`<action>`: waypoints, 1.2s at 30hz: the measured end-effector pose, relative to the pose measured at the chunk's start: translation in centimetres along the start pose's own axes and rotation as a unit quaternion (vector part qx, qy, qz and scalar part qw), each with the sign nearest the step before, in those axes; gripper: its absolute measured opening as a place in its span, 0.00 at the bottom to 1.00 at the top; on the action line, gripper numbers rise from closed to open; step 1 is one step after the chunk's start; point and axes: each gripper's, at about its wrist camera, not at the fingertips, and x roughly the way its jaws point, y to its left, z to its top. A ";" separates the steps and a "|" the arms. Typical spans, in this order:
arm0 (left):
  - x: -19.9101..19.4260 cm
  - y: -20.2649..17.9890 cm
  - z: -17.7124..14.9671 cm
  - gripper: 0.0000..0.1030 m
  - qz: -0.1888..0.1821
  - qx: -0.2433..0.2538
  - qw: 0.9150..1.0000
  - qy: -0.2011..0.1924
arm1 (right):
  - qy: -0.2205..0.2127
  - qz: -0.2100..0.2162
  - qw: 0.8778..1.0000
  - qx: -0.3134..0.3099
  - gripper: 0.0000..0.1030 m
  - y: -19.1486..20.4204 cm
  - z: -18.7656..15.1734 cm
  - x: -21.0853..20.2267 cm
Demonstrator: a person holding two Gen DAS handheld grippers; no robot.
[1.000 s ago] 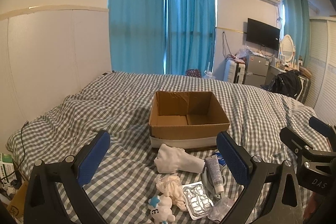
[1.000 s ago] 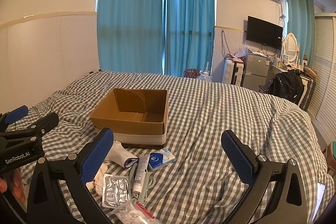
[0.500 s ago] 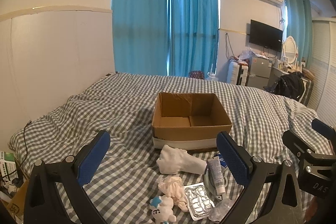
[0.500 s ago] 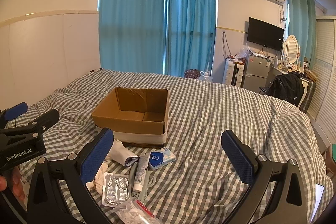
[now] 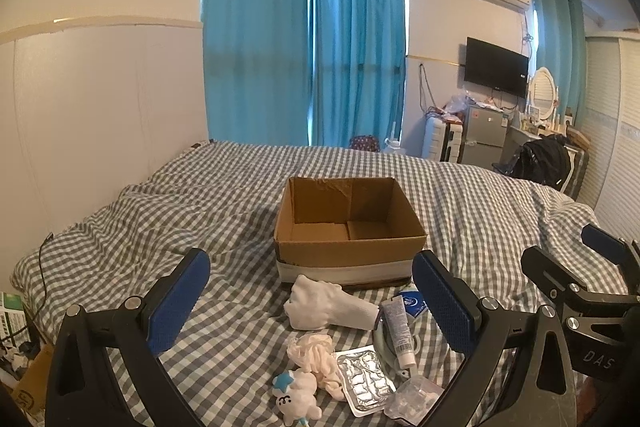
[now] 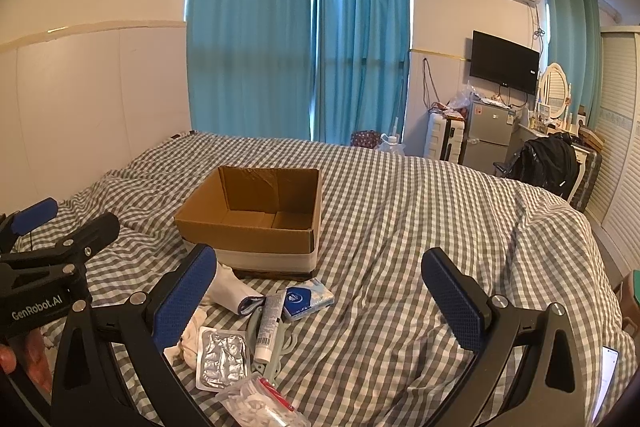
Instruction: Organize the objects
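Observation:
An open, empty cardboard box (image 5: 348, 227) (image 6: 256, 223) stands on the checked bed. In front of it lie a white glove (image 5: 324, 303), a cream tube (image 5: 398, 327) (image 6: 270, 323), a blue tissue pack (image 6: 308, 297), a silver blister pack (image 5: 360, 375) (image 6: 220, 355), a crumpled cloth (image 5: 316, 351), a small white plush toy (image 5: 296, 399) and a clear plastic bag (image 6: 256, 403). My left gripper (image 5: 312, 303) is open and empty above the pile. My right gripper (image 6: 320, 301) is open and empty to the right of the pile.
The checked duvet (image 6: 420, 227) covers the bed. A white wall panel (image 5: 100, 107) runs along the left. Blue curtains, a TV, a small fridge and a black backpack (image 6: 548, 163) stand beyond the far edge. A phone (image 6: 606, 379) lies at the right edge.
Both views have shifted slightly; the box and pile sit a little further right in the left view. Nothing was gripped or moved on the bed.

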 end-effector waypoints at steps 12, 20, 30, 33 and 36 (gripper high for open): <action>-1.2 -0.6 0.4 1.00 -0.018 0.006 1.000 -0.009 | -0.012 -0.002 1.000 0.001 1.00 -0.2 0.2 -1.2; -1.4 -0.2 0.4 1.00 -0.039 -0.002 0.999 -0.002 | -0.025 -0.005 1.000 -0.005 1.00 0.0 1.0 -2.6; 2.1 0.7 -3.2 1.00 -0.017 0.006 0.998 0.063 | 0.012 0.008 1.000 -0.021 1.00 0.2 -0.8 -1.2; 3.7 1.0 -4.9 1.00 -0.006 0.013 0.996 0.088 | 0.046 0.018 0.998 -0.027 1.00 0.4 -2.7 0.9; 5.3 1.2 -7.2 0.98 0.003 0.026 0.992 0.121 | 0.094 0.012 0.995 -0.043 1.00 0.8 -5.5 3.6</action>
